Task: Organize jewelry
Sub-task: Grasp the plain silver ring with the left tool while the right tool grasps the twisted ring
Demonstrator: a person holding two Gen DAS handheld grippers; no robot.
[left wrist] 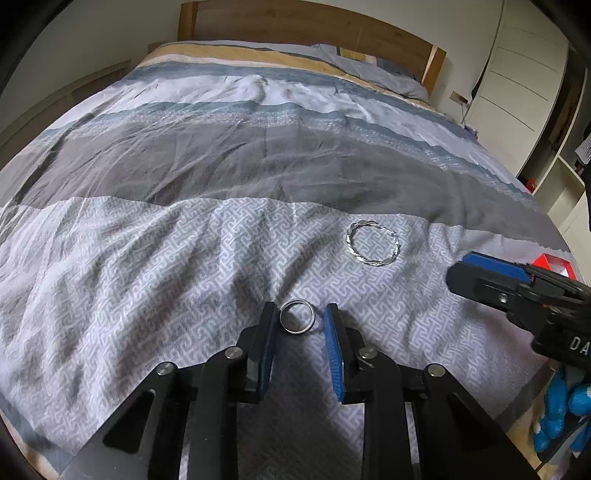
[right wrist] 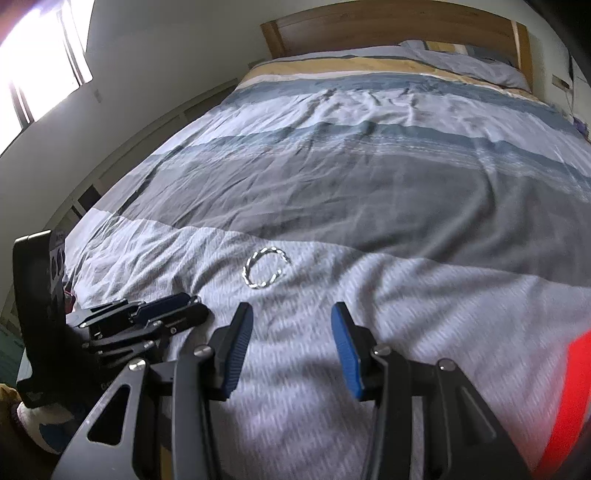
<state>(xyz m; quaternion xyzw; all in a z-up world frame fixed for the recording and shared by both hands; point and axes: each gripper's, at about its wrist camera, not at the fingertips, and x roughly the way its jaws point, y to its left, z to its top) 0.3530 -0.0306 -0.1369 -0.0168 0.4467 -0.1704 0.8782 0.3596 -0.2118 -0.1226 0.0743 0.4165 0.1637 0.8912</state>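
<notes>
A plain silver ring (left wrist: 297, 316) lies on the patterned bedspread between the tips of my left gripper (left wrist: 300, 314), which is open around it without gripping. A twisted silver bracelet (left wrist: 372, 243) lies further out to the right; it also shows in the right wrist view (right wrist: 266, 268). My right gripper (right wrist: 291, 314) is open and empty, low over the bedspread short of the bracelet. It shows from the side in the left wrist view (left wrist: 465, 273). The left gripper (right wrist: 184, 306) shows at the left of the right wrist view.
A red box (left wrist: 554, 266) sits at the bed's right edge, seen as a red blur in the right wrist view (right wrist: 572, 398). The striped duvet (left wrist: 258, 155) covers the bed up to a wooden headboard (left wrist: 295, 26). White wardrobe (left wrist: 524, 74) stands on the right.
</notes>
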